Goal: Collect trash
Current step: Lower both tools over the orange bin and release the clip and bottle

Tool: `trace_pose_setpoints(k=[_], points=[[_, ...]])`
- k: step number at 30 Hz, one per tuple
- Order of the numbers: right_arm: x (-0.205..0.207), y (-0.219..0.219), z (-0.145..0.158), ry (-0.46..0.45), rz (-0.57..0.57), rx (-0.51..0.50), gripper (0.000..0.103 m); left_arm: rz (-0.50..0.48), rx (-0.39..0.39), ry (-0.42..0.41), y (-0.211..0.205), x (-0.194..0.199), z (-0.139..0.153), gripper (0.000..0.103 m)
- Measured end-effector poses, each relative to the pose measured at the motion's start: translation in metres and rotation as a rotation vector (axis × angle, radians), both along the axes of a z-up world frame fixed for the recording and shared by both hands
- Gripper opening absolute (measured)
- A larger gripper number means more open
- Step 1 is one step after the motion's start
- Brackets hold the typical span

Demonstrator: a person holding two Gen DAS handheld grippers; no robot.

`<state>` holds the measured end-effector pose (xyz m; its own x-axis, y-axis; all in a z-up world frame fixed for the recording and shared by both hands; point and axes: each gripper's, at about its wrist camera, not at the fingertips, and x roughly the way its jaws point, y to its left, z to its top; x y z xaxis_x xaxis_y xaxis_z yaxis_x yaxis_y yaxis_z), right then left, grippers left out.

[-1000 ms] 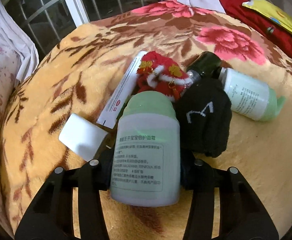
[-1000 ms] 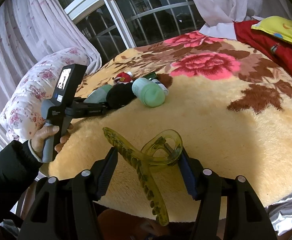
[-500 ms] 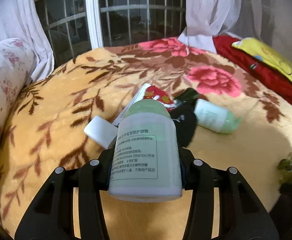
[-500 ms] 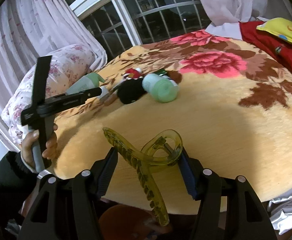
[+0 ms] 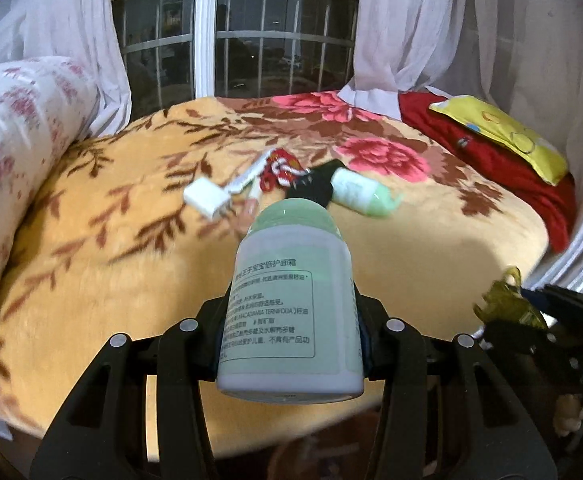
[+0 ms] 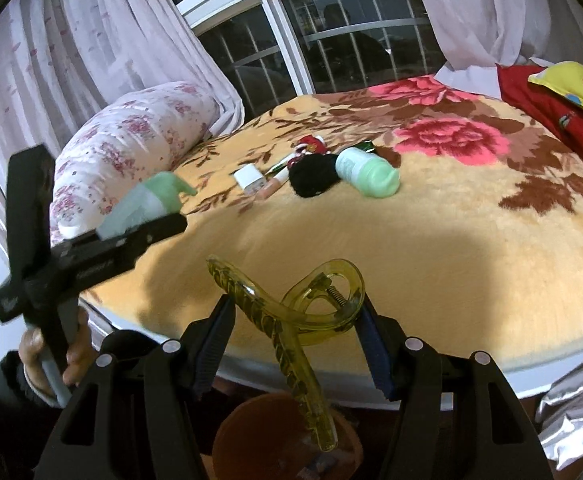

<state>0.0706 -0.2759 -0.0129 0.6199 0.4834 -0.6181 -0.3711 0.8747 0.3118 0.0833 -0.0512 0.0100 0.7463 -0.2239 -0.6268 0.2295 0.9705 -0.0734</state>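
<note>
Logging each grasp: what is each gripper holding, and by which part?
Left gripper clamps the green bottle at its lower body; right gripper grips the yellow hair claw across its handle loops.

Second bottle (image 6: 367, 173) right of sock (image 6: 313, 176)

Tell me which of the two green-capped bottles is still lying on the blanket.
The bottle beside the black sock, lying on its side on the blanket. The other bottle is off the bed, clamped in the left gripper.

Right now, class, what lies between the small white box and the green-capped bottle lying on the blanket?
A black cloth bundle, plus a slim pinkish tube, seen from the right wrist.
</note>
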Motion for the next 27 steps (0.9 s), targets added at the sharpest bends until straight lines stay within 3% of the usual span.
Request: trace_pose_setpoints(k=[5,14,27], points=[[-0.032,0.004,-0.003,0.008,0.002,-0.011,0.060,0.003,0.000,0.020,0.000,-0.044,-0.010,0.046],[-0.082,0.005,-0.023,0.064,0.013,-0.050,0.060,-0.079,0.006,0.106,-0.006,-0.107,-0.048,0.046],[-0.093,0.014,-0.075,0.206,0.051,-0.099,0.060,-0.128,0.057,0.304,-0.010,-0.120,-0.114,0.046]])
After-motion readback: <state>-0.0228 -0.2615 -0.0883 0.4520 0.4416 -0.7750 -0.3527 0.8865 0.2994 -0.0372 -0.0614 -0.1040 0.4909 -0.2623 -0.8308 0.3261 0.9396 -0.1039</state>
